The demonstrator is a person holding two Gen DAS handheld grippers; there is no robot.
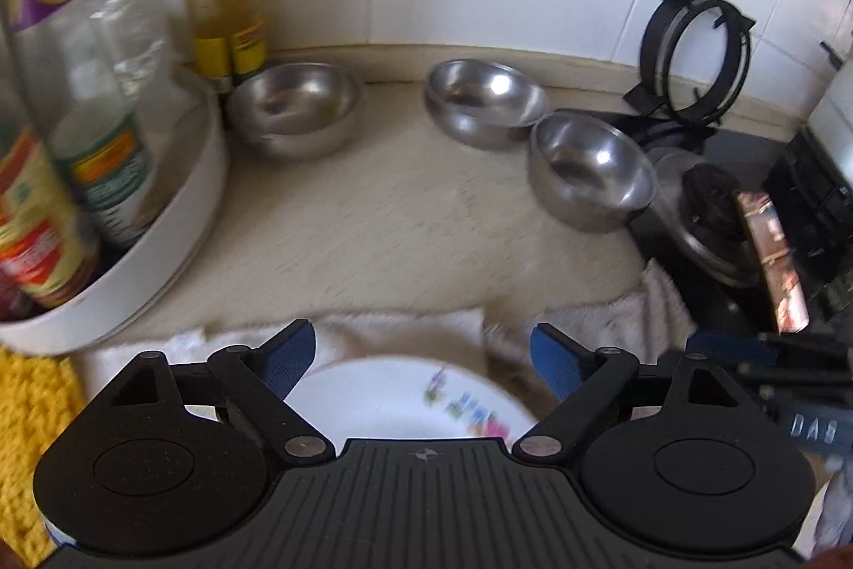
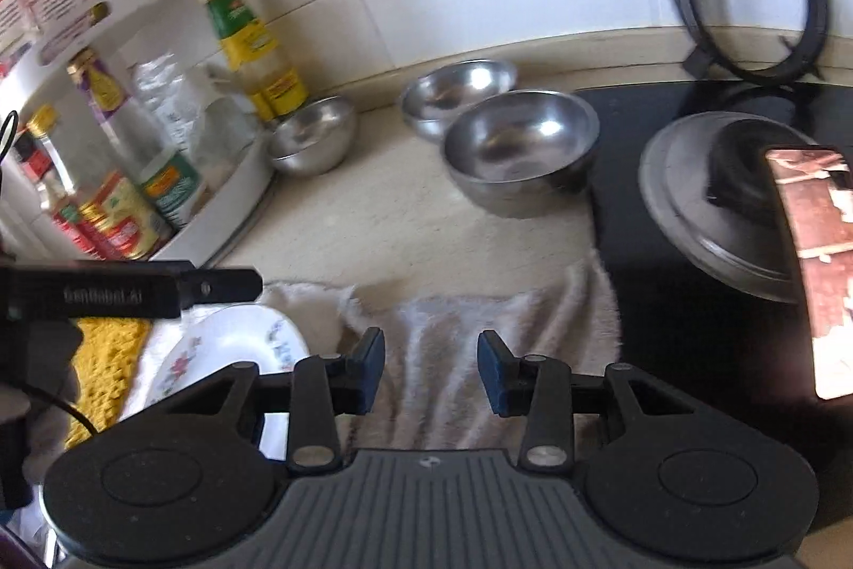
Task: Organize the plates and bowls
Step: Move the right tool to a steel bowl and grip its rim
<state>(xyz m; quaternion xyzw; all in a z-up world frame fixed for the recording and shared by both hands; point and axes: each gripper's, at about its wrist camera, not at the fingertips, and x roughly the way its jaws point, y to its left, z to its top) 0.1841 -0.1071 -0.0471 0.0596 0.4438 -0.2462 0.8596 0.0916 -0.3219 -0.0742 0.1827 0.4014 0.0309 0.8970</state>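
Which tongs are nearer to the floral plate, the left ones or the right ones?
Left. The left tongs hang open directly over the floral plate, its rim between their fingers. The right tongs are off to the plate's side, above the white towel.

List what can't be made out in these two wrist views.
- Flowered plate: near part hidden by the left gripper; in the right wrist view, partly behind the right gripper.
- Jar labels: blurred, unreadable.
- Back steel bowl: partly hidden by the front bowl.
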